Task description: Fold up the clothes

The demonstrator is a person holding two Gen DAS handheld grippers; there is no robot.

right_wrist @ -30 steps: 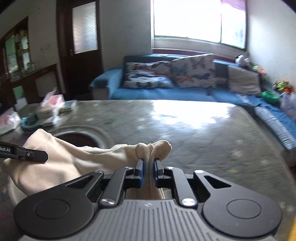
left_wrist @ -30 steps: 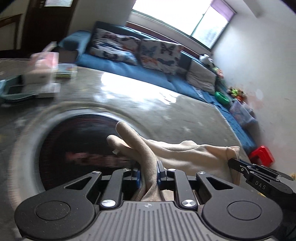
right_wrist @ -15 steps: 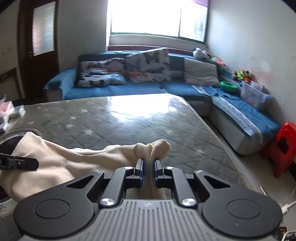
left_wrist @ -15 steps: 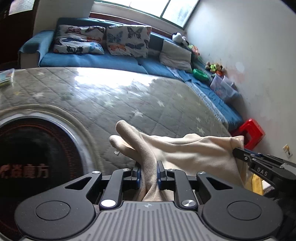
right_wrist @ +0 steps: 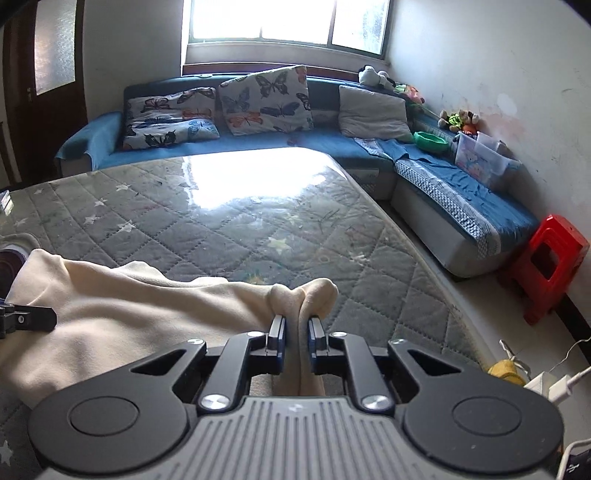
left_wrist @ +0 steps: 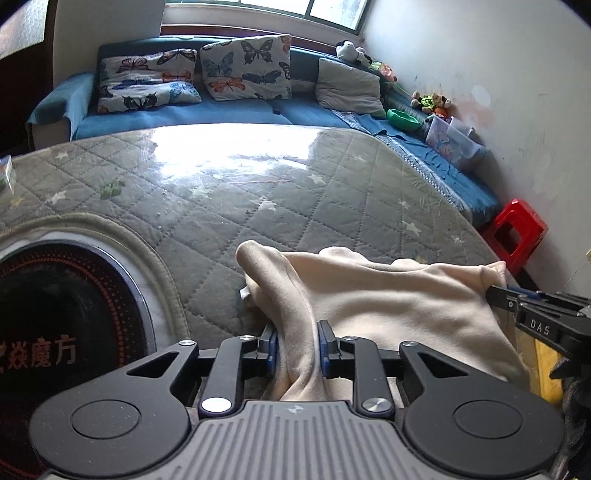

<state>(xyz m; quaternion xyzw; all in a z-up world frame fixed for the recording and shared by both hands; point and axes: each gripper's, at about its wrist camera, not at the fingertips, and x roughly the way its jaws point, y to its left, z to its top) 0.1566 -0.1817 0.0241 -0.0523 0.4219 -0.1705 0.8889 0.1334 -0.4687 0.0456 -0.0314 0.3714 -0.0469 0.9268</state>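
The left tool (left_wrist: 295, 347) is clenched on a bunched fold of a cream garment (left_wrist: 388, 306), with the cloth squeezed between its two blue-padded fingers (left_wrist: 272, 350) and a rounded hump of fabric standing up just beyond them. The right tool (right_wrist: 295, 341) grips another bunched edge of the same garment (right_wrist: 122, 317), and two small lobes of cloth poke up past its fingertips. Between the two tools the garment stretches as a loose, sagging sheet, held above the near part of the worktop (left_wrist: 258, 192). In the left wrist view the right tool shows at the right edge, holding the garment's far right corner; in the right wrist view the tip of the left tool shows at the left edge, against the cloth.

The worktop is covered with a grey quilted cloth with pale stars under a glossy layer that reflects the window (right_wrist: 288, 22). At its left side sits a round dark cooktop (left_wrist: 66, 325) with red dots and Chinese characters, ringed by a pale rim.

Beyond the far edge of the worktop runs a blue corner sofa (right_wrist: 332, 144) with butterfly-print cushions (right_wrist: 266, 99) and a plain grey cushion (right_wrist: 373, 110). On the sofa's right part lie a green bowl (right_wrist: 430, 140), a clear plastic box (right_wrist: 480, 157) and some soft toys (right_wrist: 458, 120). A red plastic stool (right_wrist: 550, 266) stands on the floor at the right, by the white wall.
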